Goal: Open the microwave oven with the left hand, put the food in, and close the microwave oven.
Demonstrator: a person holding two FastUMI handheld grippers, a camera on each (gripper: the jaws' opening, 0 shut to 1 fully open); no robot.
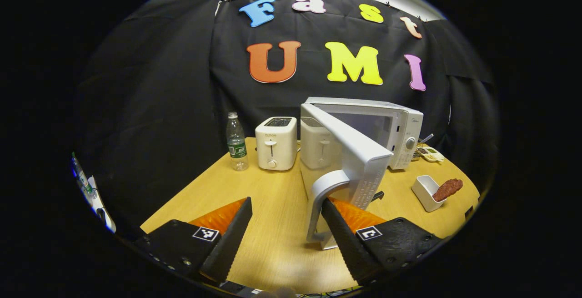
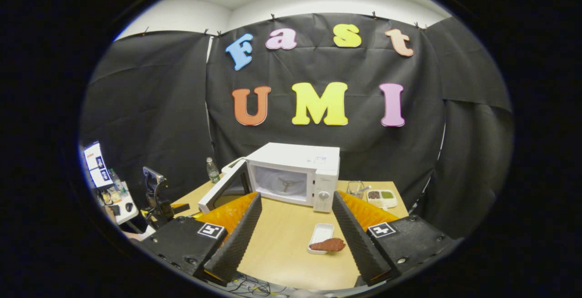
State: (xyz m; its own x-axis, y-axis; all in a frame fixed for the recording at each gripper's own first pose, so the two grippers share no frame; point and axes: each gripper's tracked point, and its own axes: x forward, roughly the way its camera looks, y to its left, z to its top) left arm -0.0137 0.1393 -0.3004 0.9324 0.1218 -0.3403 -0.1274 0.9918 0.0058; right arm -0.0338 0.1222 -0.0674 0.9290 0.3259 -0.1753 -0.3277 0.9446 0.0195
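The opening step is in hand, and by the look of it nearly done; the microwave oven (image 2: 295,175) stands on the tabletop (image 2: 291,248) with its door (image 1: 350,152) swung well out to the oven's left, and the cavity with its turntable hub lies bare in the right gripper view. The left gripper (image 1: 286,229) is at the door's handle (image 1: 323,198); its jaws stand spread wide, one finger tucked against the handle's inner side, the other well apart from it, so it hooks the handle and pinches nothing. The right gripper (image 2: 295,234) hangs in front of the oven, its jaws also spread and holding nothing.

The food (image 2: 328,244), a brown patty, lies across the rim of a small white dish (image 2: 320,234) on the tabletop, in front of the oven and nearer the right gripper. The next move, as I judge it, calls for the right gripper to come down over the dish or patty, pinch it, and carry it into the open cavity, while the left keeps the door clear.

Counted: one oven; one dish with one patty; two toasters (image 1: 276,149) to the oven's left; one water bottle (image 1: 237,142) beyond them; one compartment tray (image 2: 382,196) to the oven's right.
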